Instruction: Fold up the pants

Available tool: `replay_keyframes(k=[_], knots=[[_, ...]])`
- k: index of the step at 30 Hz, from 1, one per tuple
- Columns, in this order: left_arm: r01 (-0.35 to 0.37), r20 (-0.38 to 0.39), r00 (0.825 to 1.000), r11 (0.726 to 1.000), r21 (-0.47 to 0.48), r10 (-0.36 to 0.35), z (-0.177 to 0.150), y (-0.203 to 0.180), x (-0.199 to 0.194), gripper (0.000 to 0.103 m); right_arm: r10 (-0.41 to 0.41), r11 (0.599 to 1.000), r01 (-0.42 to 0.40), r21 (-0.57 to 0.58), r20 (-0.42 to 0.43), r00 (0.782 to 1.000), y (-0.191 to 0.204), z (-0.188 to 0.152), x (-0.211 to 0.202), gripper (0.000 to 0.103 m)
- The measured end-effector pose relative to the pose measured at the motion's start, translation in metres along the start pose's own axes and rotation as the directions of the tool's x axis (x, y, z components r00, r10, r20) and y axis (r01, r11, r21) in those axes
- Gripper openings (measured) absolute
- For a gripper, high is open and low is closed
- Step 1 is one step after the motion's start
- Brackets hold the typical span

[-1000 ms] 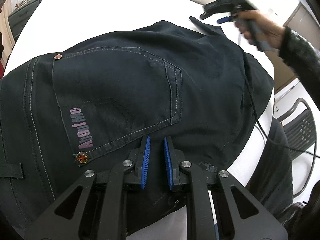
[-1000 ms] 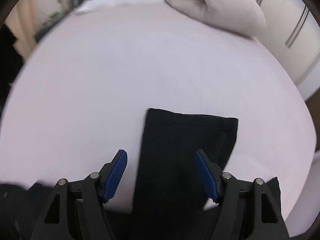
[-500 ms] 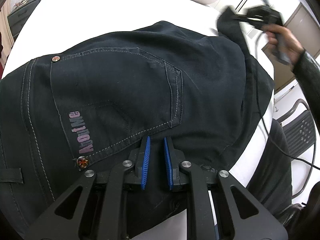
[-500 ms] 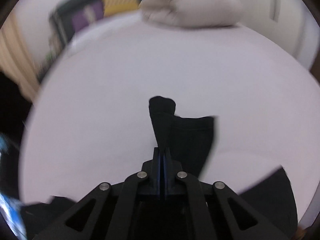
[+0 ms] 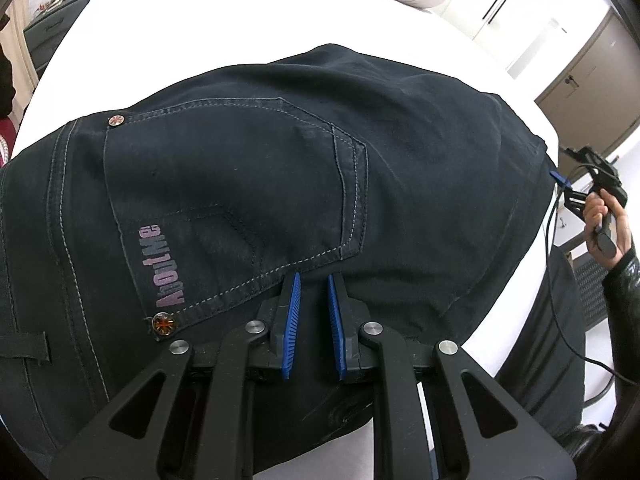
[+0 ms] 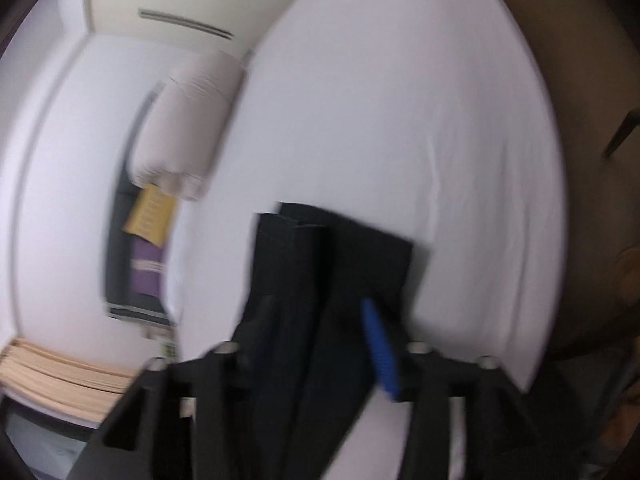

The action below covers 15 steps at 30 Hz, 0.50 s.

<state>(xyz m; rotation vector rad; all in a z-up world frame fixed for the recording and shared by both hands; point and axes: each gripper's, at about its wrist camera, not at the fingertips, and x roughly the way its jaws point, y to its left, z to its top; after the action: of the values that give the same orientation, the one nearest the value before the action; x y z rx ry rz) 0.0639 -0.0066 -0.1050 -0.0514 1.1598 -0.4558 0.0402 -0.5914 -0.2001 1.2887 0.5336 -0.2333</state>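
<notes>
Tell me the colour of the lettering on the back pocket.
Faded pinkish-purple lettering; clearest in left wrist view.

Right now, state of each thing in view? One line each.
pants: spread on the bed, back pocket up, seat end lying flat.
pant leg: cuff end between the right gripper's fingers, off the bed.
left gripper: narrowly open over the pants, gripping nothing.
right gripper: blurred, leg between its fingers; grip unclear.
bed: white sheet, pants on it.
</notes>
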Motion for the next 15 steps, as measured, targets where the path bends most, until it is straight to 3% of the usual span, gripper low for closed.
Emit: replay_keyframes(k=[2,5,10,12,13,15], knots=[[-0.014,-0.003,1.000,1.000,0.006,0.014,0.002,-0.003,0.000,0.014,0.026,1.000,-0.027,-0.010,-0.042,0.999,0.011,-0.003,0.014,0.062],[-0.023,-0.004,1.000,1.000,-0.001,0.023,0.003,-0.005,0.001,0.014,-0.019,1.000,0.018,-0.010,-0.091,0.996,0.022,-0.001,0.040,0.062],[-0.023,-0.004,1.000,1.000,-0.015,0.023,0.004,-0.006,0.001,0.014,-0.062,0.998,0.061,-0.009,-0.090,0.994,0.044,-0.008,0.077,0.061],[-0.021,-0.005,1.000,1.000,-0.017,0.021,0.004,-0.004,0.001,0.014,-0.070,0.997,0.067,-0.030,-0.095,0.993,0.051,-0.004,0.085,0.041],[-0.016,-0.003,1.000,1.000,-0.024,0.016,0.004,-0.004,0.001,0.014,-0.083,0.996,0.079,-0.040,-0.102,0.991,0.048,-0.009,0.080,0.009],[-0.004,0.000,1.000,0.999,-0.033,0.004,0.002,0.001,0.000,0.014,-0.069,0.997,0.067,-0.024,-0.076,0.995,0.041,-0.005,0.067,0.005]])
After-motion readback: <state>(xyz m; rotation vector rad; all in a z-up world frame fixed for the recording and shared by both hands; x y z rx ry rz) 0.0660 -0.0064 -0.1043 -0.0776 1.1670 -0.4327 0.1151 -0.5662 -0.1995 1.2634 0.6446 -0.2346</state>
